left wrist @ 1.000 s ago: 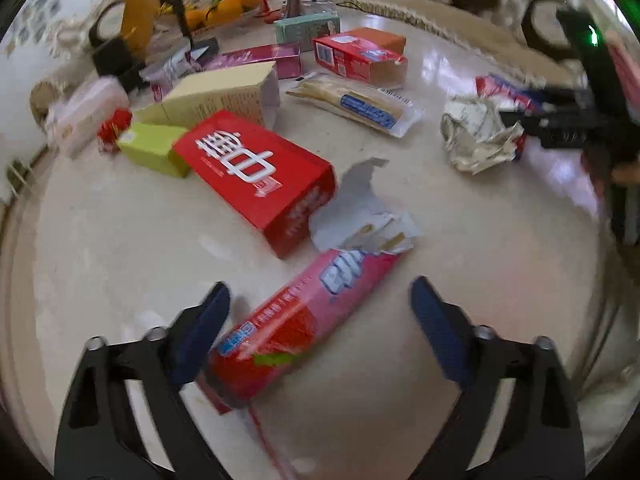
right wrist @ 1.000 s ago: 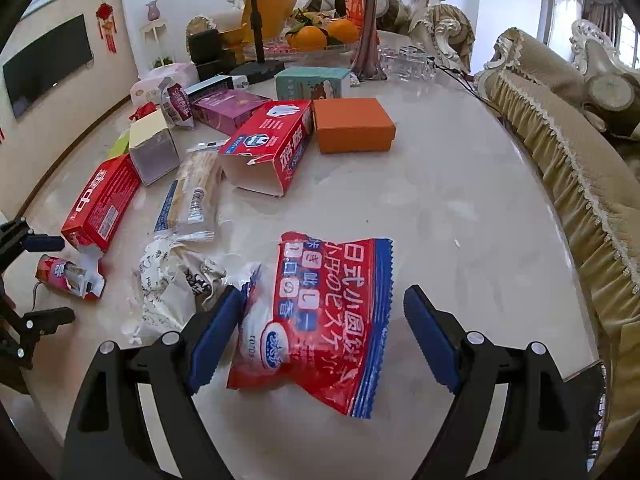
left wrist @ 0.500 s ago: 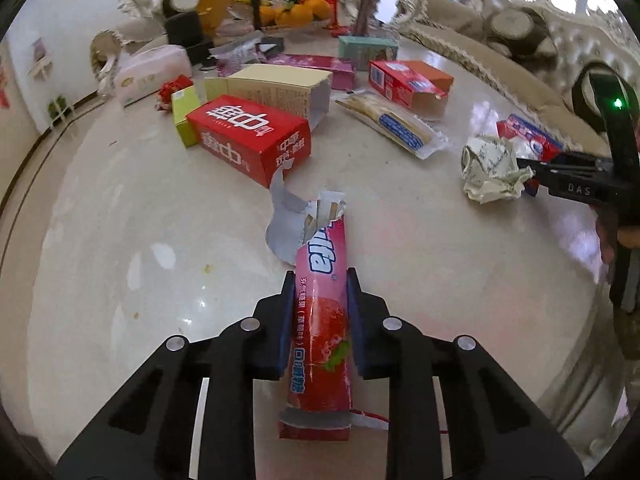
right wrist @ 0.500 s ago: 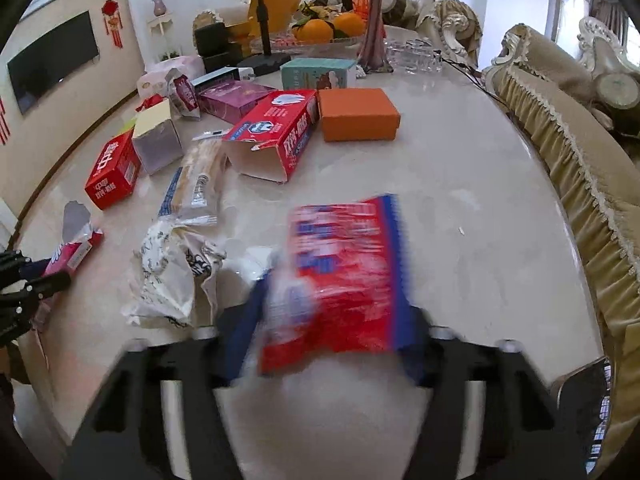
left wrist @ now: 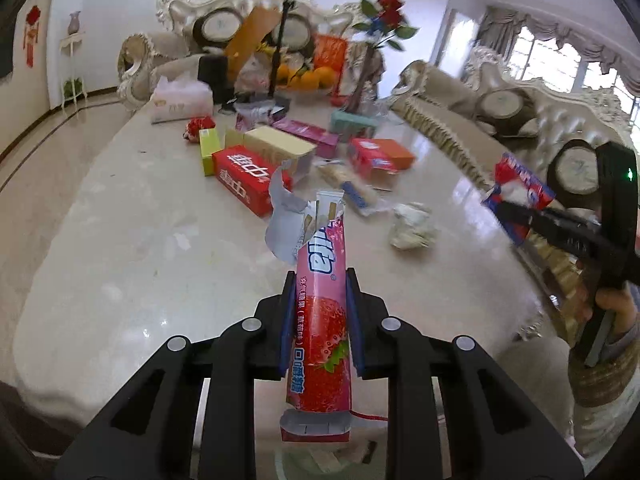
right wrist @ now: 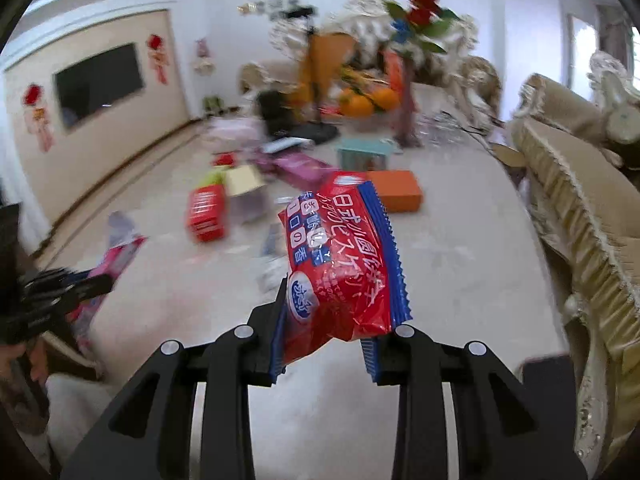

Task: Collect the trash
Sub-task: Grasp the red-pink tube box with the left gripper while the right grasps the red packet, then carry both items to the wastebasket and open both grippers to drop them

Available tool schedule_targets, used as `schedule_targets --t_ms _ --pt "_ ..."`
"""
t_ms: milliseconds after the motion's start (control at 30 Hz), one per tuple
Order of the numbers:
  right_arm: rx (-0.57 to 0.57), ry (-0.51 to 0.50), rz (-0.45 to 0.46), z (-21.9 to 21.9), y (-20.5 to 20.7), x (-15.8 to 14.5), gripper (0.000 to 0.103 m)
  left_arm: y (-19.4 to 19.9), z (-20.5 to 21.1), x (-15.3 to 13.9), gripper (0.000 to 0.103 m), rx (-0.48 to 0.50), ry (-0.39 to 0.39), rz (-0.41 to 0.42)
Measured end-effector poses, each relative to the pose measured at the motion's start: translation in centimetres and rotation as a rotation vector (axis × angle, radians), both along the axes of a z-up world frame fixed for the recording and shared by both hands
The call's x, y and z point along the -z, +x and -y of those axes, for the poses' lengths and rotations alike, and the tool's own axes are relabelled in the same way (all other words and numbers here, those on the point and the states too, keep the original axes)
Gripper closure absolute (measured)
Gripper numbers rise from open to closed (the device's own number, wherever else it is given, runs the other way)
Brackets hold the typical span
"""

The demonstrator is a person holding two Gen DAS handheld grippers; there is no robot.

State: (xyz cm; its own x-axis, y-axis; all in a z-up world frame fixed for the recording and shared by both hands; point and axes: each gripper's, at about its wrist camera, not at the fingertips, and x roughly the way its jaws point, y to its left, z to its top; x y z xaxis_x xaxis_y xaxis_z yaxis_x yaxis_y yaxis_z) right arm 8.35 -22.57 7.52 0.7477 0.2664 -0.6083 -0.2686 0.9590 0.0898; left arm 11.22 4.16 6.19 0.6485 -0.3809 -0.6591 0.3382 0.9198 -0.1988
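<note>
My left gripper [left wrist: 320, 312] is shut on a pink strawberry candy box [left wrist: 320, 304] with a torn silver top end, held upright above the marble table [left wrist: 120, 248]. My right gripper [right wrist: 326, 320] is shut on a red and blue snack bag [right wrist: 340, 264], lifted off the table. In the left wrist view the right gripper [left wrist: 516, 210] and its bag [left wrist: 520, 184] show at the right. In the right wrist view the left gripper [right wrist: 96, 282] with the pink box [right wrist: 116, 256] shows at the left.
On the table lie a crumpled paper ball [left wrist: 412, 226], a red box [left wrist: 244, 180], a yellow-green box [left wrist: 208, 150], a cream carton [left wrist: 280, 148], a long snack wrapper [left wrist: 352, 190], an orange box [right wrist: 398, 194], a teal box [right wrist: 364, 154] and a fruit bowl [left wrist: 308, 76]. Sofas [right wrist: 580, 216] line the right.
Both grippers closed on their items and lifted them off the table: the left on the pink candy box, the right on the red snack bag. Both views now tilt up toward the room.
</note>
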Motion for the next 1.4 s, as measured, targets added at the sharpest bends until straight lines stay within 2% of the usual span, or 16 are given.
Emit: schedule_targets --t_ms 100,200,333,433,567,667,767,867,900,933,967,1000,1033,1100,1267,1400 --pt "-0.093 -0.022 -0.021 -1.7 -5.4 1.2 0.073 -4.2 -0.1 0.4 0.080 0.034 -0.002 -0.017" --pt "-0.208 -0.019 -0.141 -3.7 -10.6 4.6 0.073 -9.3 -0.2 2.8 0.080 0.048 -0.007 -0.088" --pt "-0.302 -0.077 -0.296 -6.1 -14.1 9.6 0.073 -13.6 0.8 7.1 0.080 0.077 -0.002 -0.211" --pt "-0.338 -0.148 -0.415 -7.6 -13.7 14.2 0.073 -14.2 2.1 11.6 0.080 0.105 0.009 -0.344" --pt "-0.317 -0.199 -0.586 -8.7 -9.6 21.0 0.073 -12.2 4.1 19.3 0.080 0.115 0.077 -0.541" --pt "-0.282 -0.224 -0.667 -9.3 -7.4 24.6 0.073 -10.7 5.2 23.5 0.080 0.114 0.122 -0.639" --pt "-0.271 -0.239 -0.705 -9.9 -6.5 26.7 0.073 -9.8 5.7 25.8 0.080 0.109 0.150 -0.692" --pt "-0.267 -0.249 -0.699 -10.3 -6.8 27.8 0.069 -9.2 5.6 27.2 0.077 0.083 0.166 -0.728" --pt "-0.262 -0.268 -0.700 -10.4 -6.7 28.0 0.059 -9.3 5.5 27.5 0.075 0.079 0.174 -0.742" --pt "-0.255 -0.278 -0.695 -10.5 -6.8 28.0 0.042 -9.5 5.7 27.7 0.070 0.079 0.178 -0.747" --pt "-0.248 -0.284 -0.683 -10.5 -6.8 27.9 0.037 -9.6 5.9 27.8 0.046 0.077 0.190 -0.744" --pt "-0.243 -0.278 -0.675 -10.3 -6.7 27.7 0.036 -9.5 6.0 27.8 0.028 0.057 0.238 -0.731" --pt "-0.235 -0.255 -0.678 -9.2 -7.0 27.2 0.036 -9.6 6.1 27.9 0.024 0.042 0.267 -0.718" --pt "-0.211 -0.218 -0.678 -8.4 -6.7 26.9 0.034 -9.5 6.0 28.1 0.016 0.046 0.221 -0.735" --pt "-0.229 -0.199 -0.652 -7.2 -7.9 24.7 0.033 -9.9 4.7 25.9 0.013 0.001 0.150 -0.683" --pt "-0.300 -0.146 -0.524 -5.6 -10.6 17.8 0.033 -11.5 2.4 20.6 0.013 -0.036 0.084 -0.589"
